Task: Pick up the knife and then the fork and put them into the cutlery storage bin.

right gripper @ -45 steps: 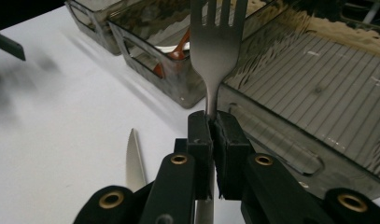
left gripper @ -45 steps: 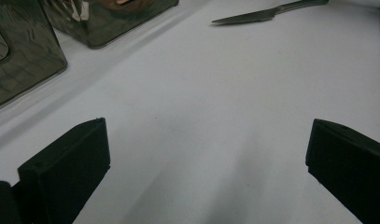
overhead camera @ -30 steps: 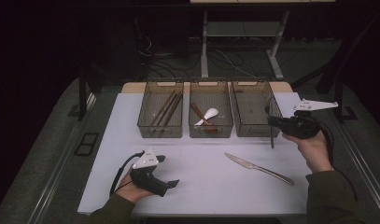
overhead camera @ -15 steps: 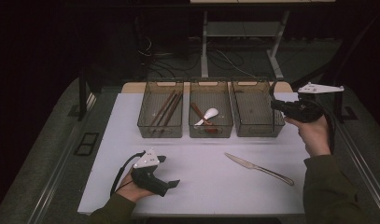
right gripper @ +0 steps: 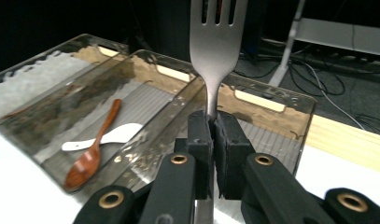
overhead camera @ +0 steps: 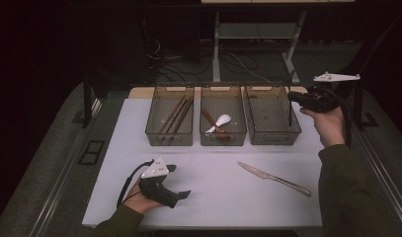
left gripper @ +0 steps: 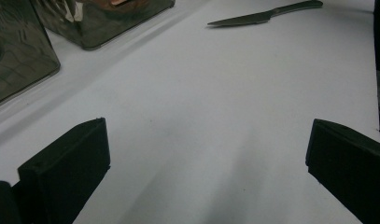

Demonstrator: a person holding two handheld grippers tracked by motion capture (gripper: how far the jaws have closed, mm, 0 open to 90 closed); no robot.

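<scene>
Item: fork, clenched by its handle in my right gripper, raised above the tabletop's far right corner, at the right bin's outer edge. Left gripper: jaws spread wide, nothing between them, resting near the front left edge. Knife: loose, front right. Middle bin: wooden spoon, white spoon.

I work in what looks like a lab or recording room, not a kitchen. My flat white tabletop sits on grey carpet, surrounded by darkness. At twelve o'clock, loose black cables trail over the floor beside a grey metal stand with splayed legs. Three clear plastic sorting bins stand in a neat row.
</scene>
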